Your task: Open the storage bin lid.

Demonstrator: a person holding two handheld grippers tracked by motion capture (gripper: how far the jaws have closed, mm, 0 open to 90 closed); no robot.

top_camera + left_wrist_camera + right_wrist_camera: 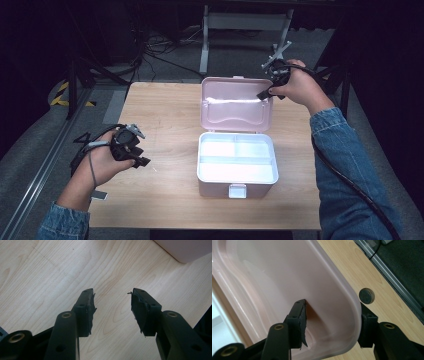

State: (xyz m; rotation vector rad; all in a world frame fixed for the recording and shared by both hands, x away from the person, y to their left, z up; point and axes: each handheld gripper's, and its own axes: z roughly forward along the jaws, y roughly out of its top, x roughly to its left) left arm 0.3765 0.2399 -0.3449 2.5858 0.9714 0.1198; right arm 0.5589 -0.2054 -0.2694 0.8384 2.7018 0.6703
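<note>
Straddling the far right corner of the pink plastic lid point(274, 277), my right gripper point(332, 322) has one jaw inside the lid and one outside its rim, standing apart from the plastic, so nothing is clamped. That lid stands raised behind the white plastic box point(237, 162), which sits right of centre on the pale wooden surface point(165, 120). My left gripper point(112, 311) hovers over bare wood at the near left, jaws moderately wide and empty.
</note>
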